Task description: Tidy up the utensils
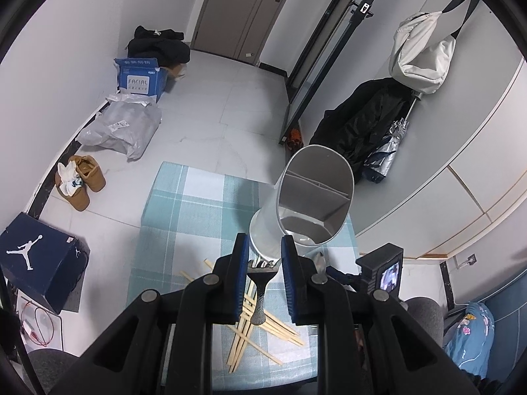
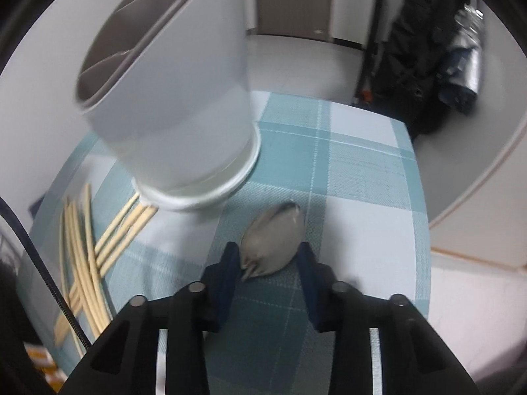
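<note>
A teal plaid cloth covers the bench (image 1: 197, 217). Left tongs (image 1: 263, 256) hang wide above a fork (image 1: 261, 283) lying lengthwise between the pads, near the divided holder (image 1: 309, 197). Right tongs (image 2: 268, 263) straddle a spoon (image 2: 273, 240), unclosed; chopsticks (image 2: 85, 256) sit left.

Blue carton (image 1: 140, 77) by wall: "FACIAL" in white on its front; other print too small. Navy shoebox (image 1: 39, 260): white Jumpman logo.
</note>
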The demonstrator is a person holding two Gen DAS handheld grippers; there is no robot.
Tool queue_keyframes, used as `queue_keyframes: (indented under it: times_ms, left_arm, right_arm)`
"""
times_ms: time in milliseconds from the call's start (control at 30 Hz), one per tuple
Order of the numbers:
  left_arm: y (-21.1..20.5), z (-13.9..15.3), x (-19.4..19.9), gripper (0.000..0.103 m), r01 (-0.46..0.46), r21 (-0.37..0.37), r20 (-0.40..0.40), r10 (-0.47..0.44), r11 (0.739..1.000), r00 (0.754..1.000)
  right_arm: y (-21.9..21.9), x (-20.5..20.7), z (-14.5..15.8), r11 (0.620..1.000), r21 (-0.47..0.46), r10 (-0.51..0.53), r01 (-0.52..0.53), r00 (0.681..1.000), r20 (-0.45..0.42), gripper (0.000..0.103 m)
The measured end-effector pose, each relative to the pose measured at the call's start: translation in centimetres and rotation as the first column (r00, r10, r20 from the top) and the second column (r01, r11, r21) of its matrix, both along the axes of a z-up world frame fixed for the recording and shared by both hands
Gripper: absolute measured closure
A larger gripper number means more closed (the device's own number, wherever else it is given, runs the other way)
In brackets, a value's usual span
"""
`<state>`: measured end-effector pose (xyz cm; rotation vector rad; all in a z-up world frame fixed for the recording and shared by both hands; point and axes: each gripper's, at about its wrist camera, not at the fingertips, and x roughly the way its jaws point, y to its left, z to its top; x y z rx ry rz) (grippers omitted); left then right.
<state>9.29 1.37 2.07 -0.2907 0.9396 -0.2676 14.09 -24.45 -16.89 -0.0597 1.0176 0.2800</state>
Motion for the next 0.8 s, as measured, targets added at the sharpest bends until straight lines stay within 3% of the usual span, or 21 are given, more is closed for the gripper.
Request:
queue_keyframes:
  times_ms: [33,67,100,233,433,533,600,800]
  left_arm:
    - [0.1,-0.1,0.0,0.088,-0.001,-0.003,-0.002,0.001,1.0,1.0]
    - [0.2,-0.1,0.0,0.088,0.0,-0.008,-0.004,0.0,1.0,1.0]
    - [0.2,-0.2,-0.1,0.088,0.001,-0.012,-0.005,-0.002,1.0,1.0]
    - [0.2,-0.4,-0.3,0.088,0.006,-0.022,-0.005,-0.007,1.0,1.0]
    - [0.5,-0.5,-0.6,0.088,0.01,-0.032,-0.003,-0.01,0.999,1.0]
    - [0.7,-0.6,-0.8,0.088,0.007,-0.037,-0.002,-0.007,0.999,1.0]
    - [0.8,-0.7,-0.8,0.088,0.004,-0.041,-0.007,-0.004,0.999,1.0]
    - [1.1,-0.8,-0.9,0.088,-0.005,-0.041,-0.015,0.005,0.999,1.0]
  right_arm:
    - [0.4,0.2,-0.1,1.0,0.007,0.021,-0.021,1.0,-0.007,0.077]
    - [0.1,0.1,0.0,0.997,0.03,0.066,-0.065,0.998,-0.019,0.093]
    - [0.1,-0.1,0.0,0.994,0.042,0.105,-0.103,0.994,-0.037,0.098]
    - [0.3,-1.1,-0.1,0.972,0.029,0.236,-0.234,0.969,-0.073,0.098]
    - [0.7,-1.9,0.3,0.952,0.026,0.307,-0.307,0.942,-0.137,0.098]
    - [1.0,-2.5,0.7,0.949,0.019,0.315,-0.316,0.939,-0.136,0.085]
    - [1.2,-2.4,0.8,0.951,0.005,0.307,-0.308,0.944,-0.119,0.056]
    - [1.8,0.0,0.4,0.975,0.036,0.22,-0.217,0.97,-0.099,0.055]
